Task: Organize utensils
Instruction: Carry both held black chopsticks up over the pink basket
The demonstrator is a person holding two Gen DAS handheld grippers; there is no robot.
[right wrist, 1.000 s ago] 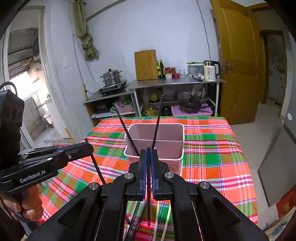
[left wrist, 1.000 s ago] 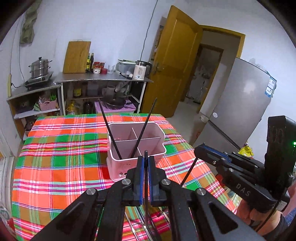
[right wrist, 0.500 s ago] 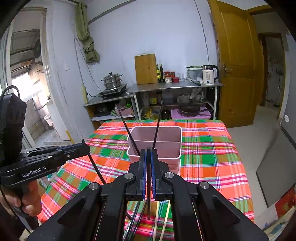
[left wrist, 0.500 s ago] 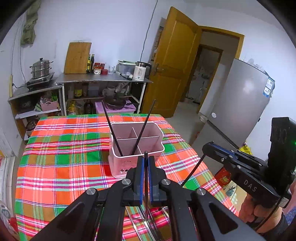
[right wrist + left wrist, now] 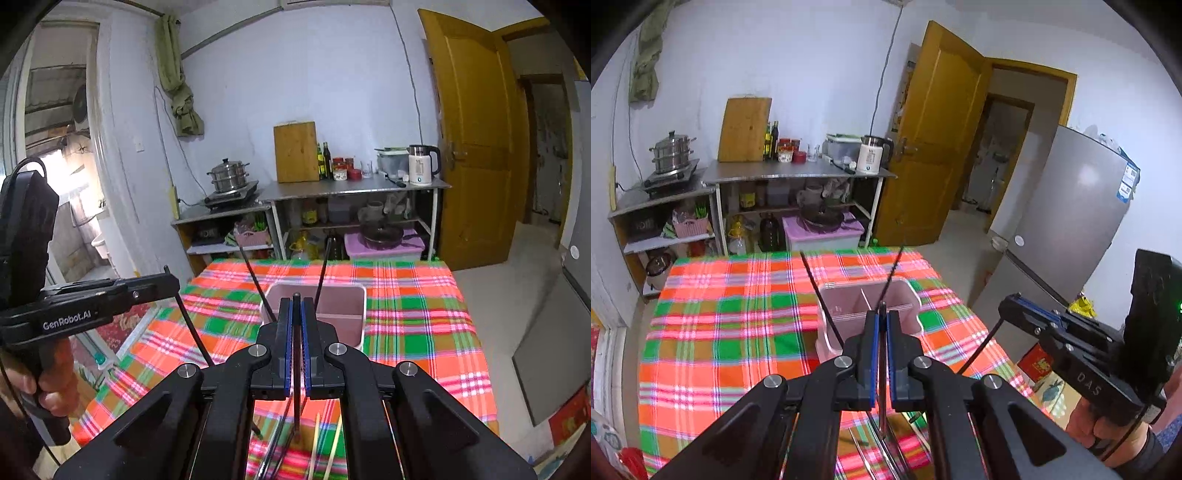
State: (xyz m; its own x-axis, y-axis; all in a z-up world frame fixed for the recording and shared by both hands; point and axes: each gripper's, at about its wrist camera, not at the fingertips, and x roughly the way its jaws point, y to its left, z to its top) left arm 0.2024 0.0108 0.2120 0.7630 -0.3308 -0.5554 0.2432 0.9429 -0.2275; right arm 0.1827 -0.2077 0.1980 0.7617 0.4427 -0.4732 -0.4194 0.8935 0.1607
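Note:
A pink divided utensil holder stands on the plaid tablecloth and shows in the right wrist view too. Two black chopsticks lean inside it. My left gripper is shut on a black chopstick, held above the table on the near side of the holder. My right gripper is shut on another black chopstick, also raised. Loose black and pale chopsticks lie on the cloth below both grippers.
The table's right edge drops to the floor beside a grey fridge. Metal shelves with pots, bottles and a kettle stand behind the table. An open wooden door is at the back right.
Both grippers have risen and drawn back from the holder, each still holding its chopstick. The holder looks smaller and farther away now.

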